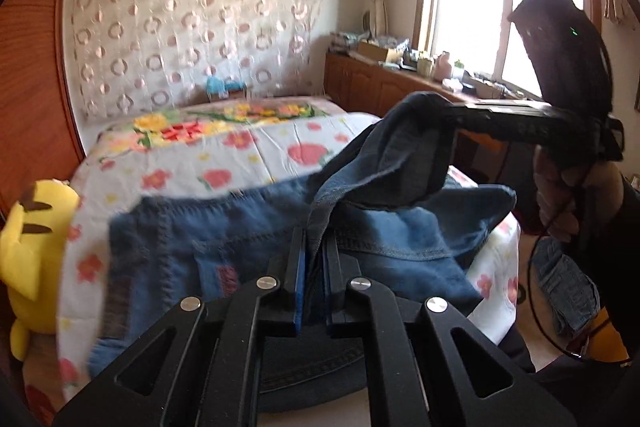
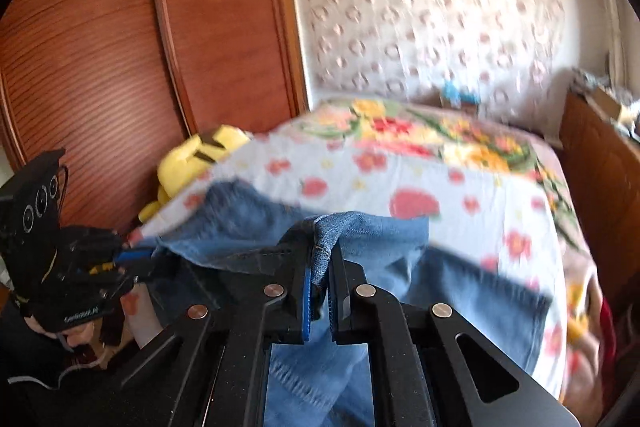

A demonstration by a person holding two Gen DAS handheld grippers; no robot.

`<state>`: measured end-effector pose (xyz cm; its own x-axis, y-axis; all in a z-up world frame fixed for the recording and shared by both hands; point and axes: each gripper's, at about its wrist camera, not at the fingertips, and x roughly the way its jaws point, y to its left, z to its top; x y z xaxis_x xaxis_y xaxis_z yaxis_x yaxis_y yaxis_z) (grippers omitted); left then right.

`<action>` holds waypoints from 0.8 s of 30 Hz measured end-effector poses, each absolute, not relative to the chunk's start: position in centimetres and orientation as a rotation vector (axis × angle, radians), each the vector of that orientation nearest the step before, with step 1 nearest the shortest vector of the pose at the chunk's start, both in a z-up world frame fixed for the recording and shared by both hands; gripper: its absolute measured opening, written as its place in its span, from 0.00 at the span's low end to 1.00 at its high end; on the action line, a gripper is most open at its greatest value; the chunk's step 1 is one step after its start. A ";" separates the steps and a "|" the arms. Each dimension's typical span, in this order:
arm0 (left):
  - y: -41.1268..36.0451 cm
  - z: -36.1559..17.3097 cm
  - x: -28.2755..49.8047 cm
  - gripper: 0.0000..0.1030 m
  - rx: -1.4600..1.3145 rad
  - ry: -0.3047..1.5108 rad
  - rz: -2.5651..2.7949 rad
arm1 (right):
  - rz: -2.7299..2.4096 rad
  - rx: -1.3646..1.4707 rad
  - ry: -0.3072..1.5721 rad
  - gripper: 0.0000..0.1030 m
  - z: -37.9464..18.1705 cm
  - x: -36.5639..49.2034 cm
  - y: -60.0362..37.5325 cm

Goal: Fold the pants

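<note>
Blue denim pants [image 1: 248, 251] hang lifted over the near end of a bed. My left gripper [image 1: 318, 239] is shut on an edge of the denim, which bunches up between its jaws. My right gripper [image 2: 322, 247] is shut on a stitched hem of the pants [image 2: 460, 291]. In the left wrist view the right gripper [image 1: 444, 107] holds the cloth high at the right. In the right wrist view the left gripper [image 2: 158, 253] pinches the cloth at the left. The fabric sags between both grippers. Both views are motion-blurred.
The bed has a white floral cover [image 1: 256, 151] and a floral blanket [image 2: 452, 135] further back. A yellow plush toy [image 1: 34, 259] sits at the bed's left side. A wooden wardrobe [image 2: 120, 47] stands left. A cluttered wooden cabinet [image 1: 384, 87] runs under the window.
</note>
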<state>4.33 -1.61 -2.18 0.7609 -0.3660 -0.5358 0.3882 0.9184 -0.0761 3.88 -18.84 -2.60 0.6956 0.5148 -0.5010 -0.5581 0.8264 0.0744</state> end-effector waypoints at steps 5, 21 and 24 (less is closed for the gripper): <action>1.0 -0.5 3.7 0.08 0.023 0.548 -0.375 | 0.653 -0.085 0.467 0.06 -0.2 4.2 -16.6; 10.5 -0.5 2.7 0.08 -0.082 0.555 -0.207 | 0.816 -0.185 0.438 0.06 0.5 9.2 -6.9; 11.7 -2.1 3.0 0.08 -0.089 0.598 -0.185 | 0.832 -0.221 0.461 0.06 -0.3 10.7 -4.8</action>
